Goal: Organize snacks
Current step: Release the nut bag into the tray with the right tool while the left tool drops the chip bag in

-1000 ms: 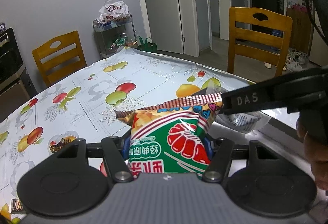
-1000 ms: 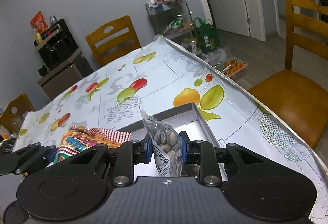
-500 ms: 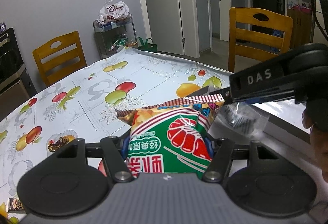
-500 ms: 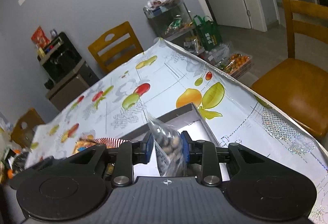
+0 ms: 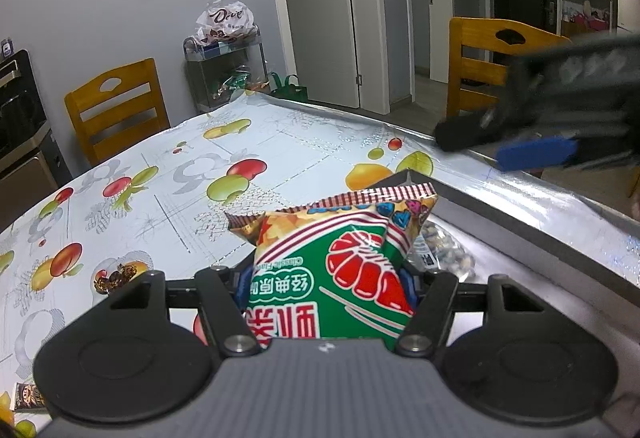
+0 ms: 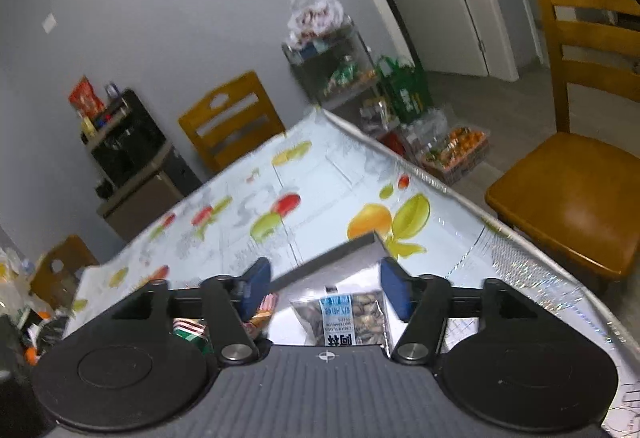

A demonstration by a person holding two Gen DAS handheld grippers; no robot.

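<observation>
My left gripper (image 5: 328, 278) is shut on a green and red chip bag (image 5: 332, 266), held upright just over the near corner of the grey box (image 5: 520, 230). A clear packet of seeds (image 6: 348, 322) lies inside that box (image 6: 320, 262), and it also shows behind the chip bag as the seed packet (image 5: 444, 258). My right gripper (image 6: 326, 282) hangs above the packet with its jaws opening; the blue pads (image 6: 396, 290) stand apart from it. In the left wrist view the right gripper (image 5: 540, 141) is a blurred dark shape at the upper right.
The table wears a fruit-print cloth (image 5: 200, 177); its edge (image 6: 460, 193) runs close by on the right. Wooden chairs (image 5: 116, 105) (image 6: 580, 165) stand around it. A wire trolley (image 5: 224, 73) carries a white bag. A small dark packet (image 5: 28, 396) lies at the near left.
My right gripper opened and let go of the seed packet, which now lies in the box. That gripper rose and drew back. The left gripper kept still with the chip bag.
</observation>
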